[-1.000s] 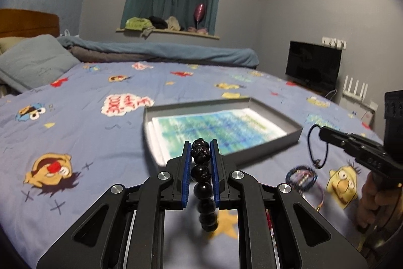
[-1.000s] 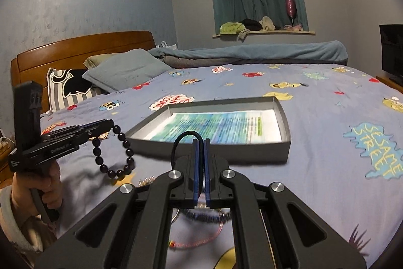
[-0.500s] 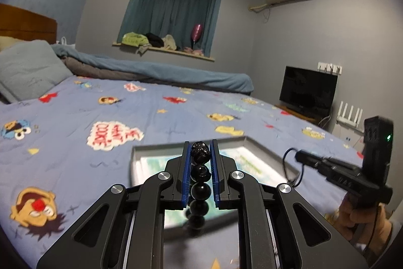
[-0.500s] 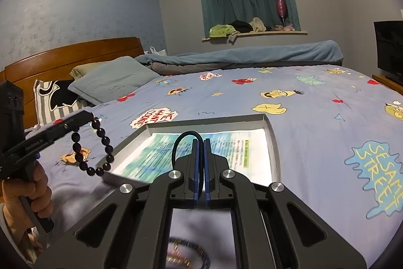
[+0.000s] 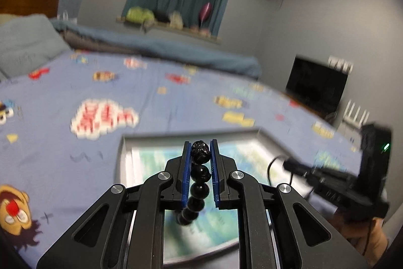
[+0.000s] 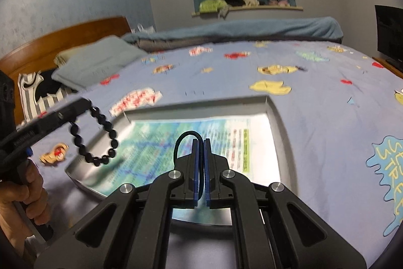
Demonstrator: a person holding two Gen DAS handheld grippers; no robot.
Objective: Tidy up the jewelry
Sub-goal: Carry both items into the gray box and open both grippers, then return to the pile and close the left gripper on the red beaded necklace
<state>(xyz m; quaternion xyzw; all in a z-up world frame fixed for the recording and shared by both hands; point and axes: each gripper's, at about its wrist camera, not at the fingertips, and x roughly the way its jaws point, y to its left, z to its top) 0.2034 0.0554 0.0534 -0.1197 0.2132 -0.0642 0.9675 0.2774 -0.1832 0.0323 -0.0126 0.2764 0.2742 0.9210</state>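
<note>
My left gripper [image 5: 200, 146] is shut on a black bead bracelet [image 5: 199, 174], which hangs over the grey tray [image 5: 124, 155]. In the right wrist view the left gripper [image 6: 84, 102] shows at the left with the bead bracelet [image 6: 97, 135] dangling over the tray's left rim [image 6: 126, 116]. My right gripper [image 6: 200, 143] is shut on a thin black cord loop [image 6: 185, 140] above the tray's printed liner. In the left wrist view the right gripper [image 5: 287, 163] holds the cord loop [image 5: 273, 165] over the tray's right side.
The tray lies on a bed with a blue cartoon sheet [image 6: 314, 82]. Pillows [image 6: 95, 62] and a wooden headboard [image 6: 75, 32] are at the left. A folded blanket [image 6: 239, 29] lies at the far end. A TV [image 5: 316, 85] stands at the right.
Both grippers have moved forward and stand over the tray, each still holding its piece. The loose bracelets on the sheet have dropped out of view.
</note>
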